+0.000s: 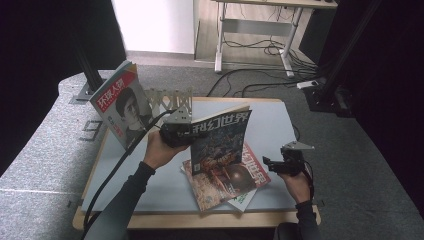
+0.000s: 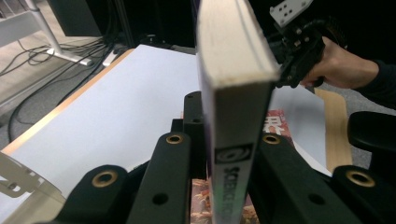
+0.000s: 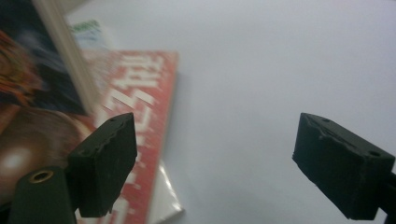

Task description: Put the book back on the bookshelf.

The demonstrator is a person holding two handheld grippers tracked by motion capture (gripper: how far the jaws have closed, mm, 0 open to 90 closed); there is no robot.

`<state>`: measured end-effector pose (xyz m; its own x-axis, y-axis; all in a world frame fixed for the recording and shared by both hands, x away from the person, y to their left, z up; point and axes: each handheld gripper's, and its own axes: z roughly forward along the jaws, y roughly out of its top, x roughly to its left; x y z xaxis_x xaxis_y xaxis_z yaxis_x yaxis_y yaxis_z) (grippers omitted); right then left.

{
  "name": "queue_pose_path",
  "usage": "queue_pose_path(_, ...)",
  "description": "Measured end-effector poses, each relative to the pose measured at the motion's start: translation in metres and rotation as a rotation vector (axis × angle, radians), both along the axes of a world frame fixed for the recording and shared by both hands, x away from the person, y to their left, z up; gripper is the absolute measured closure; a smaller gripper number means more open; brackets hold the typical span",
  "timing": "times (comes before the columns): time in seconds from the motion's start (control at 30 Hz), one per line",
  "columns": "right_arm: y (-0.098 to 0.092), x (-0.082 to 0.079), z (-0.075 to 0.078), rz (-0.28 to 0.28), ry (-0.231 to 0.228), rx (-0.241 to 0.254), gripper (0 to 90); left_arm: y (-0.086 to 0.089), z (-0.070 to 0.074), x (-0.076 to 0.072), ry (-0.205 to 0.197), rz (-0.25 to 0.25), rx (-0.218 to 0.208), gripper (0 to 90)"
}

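My left gripper (image 1: 177,134) is shut on the spine edge of a dark magazine (image 1: 220,140) with white Chinese title, holding it upright above the table. In the left gripper view the jaws clamp its spine (image 2: 231,93) from both sides. Below it lies a stack of magazines (image 1: 235,182), the top one red with a brown sphere on its cover (image 3: 140,102). My right gripper (image 1: 267,164) hovers low at the stack's right edge. Its jaws stand wide apart with only bare table between them; the right gripper (image 3: 215,158) looks down on the red cover's corner.
A white wire rack (image 1: 172,102) stands at the back left of the white table (image 1: 270,120), with a red-titled magazine (image 1: 122,102) leaning upright beside it. A green and white magazine (image 1: 245,200) pokes out under the stack. Desk legs and cables lie on the floor beyond.
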<state>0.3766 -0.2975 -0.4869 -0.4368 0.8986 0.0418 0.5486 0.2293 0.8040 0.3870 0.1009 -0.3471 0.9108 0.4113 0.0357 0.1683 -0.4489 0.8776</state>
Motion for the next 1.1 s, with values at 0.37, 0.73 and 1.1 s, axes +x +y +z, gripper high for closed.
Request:
queue_pose_path(0.37,-0.022,0.003,-0.036,-0.139,0.087,-0.065,12.8,0.002,0.001,0.005,0.038,0.032,-0.022,82.4)
queue_pose_path(0.73,-0.025,0.004,-0.049,-0.159,0.092,-0.070,9.8,0.011,0.008,0.005,0.047,0.079,-0.016,82.6)
queue_pose_path(1.1,-0.024,0.003,-0.050,-0.161,0.088,-0.069,9.8,0.025,0.020,0.003,0.040,0.122,-0.013,82.6)
